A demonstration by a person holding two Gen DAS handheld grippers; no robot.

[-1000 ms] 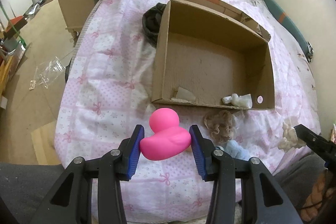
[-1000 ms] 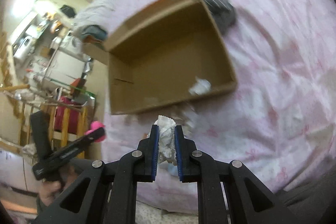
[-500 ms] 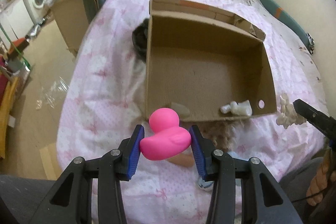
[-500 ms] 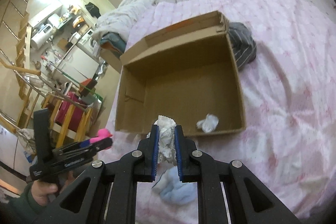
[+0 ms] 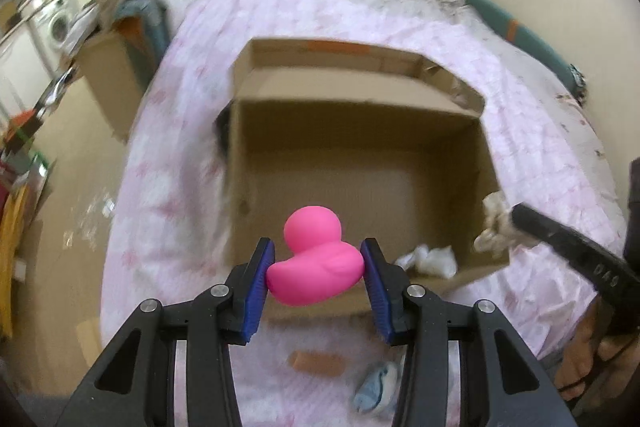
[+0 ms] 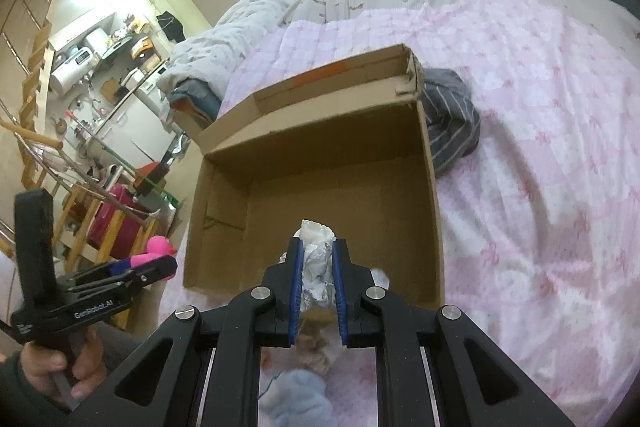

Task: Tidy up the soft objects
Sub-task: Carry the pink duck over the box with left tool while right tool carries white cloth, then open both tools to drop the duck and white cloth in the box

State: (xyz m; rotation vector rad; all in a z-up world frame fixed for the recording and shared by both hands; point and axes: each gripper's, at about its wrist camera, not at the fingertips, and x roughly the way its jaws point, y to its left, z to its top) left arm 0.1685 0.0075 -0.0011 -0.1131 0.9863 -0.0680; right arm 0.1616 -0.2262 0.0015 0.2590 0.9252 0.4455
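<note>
Holding pink duck (image 5: 316,267) in left gripper (image 5: 316,269) jaws, white cloth wad (image 6: 316,261) in right gripper (image 6: 316,267) jaws – both hanging over near edge of cardboard box (image 6: 430,187) on bed (image 6: 540,147), seemingly lining up for release inside.

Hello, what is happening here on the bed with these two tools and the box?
A person is sorting soft things into an open cardboard box on a pink bedspread. The left gripper is shut on a pink rubber duck, held at the box's near edge. The right gripper is shut on a white crumpled cloth, also at the near edge. One white item already lies in the box; a light blue cloth remains on the bed.
</note>
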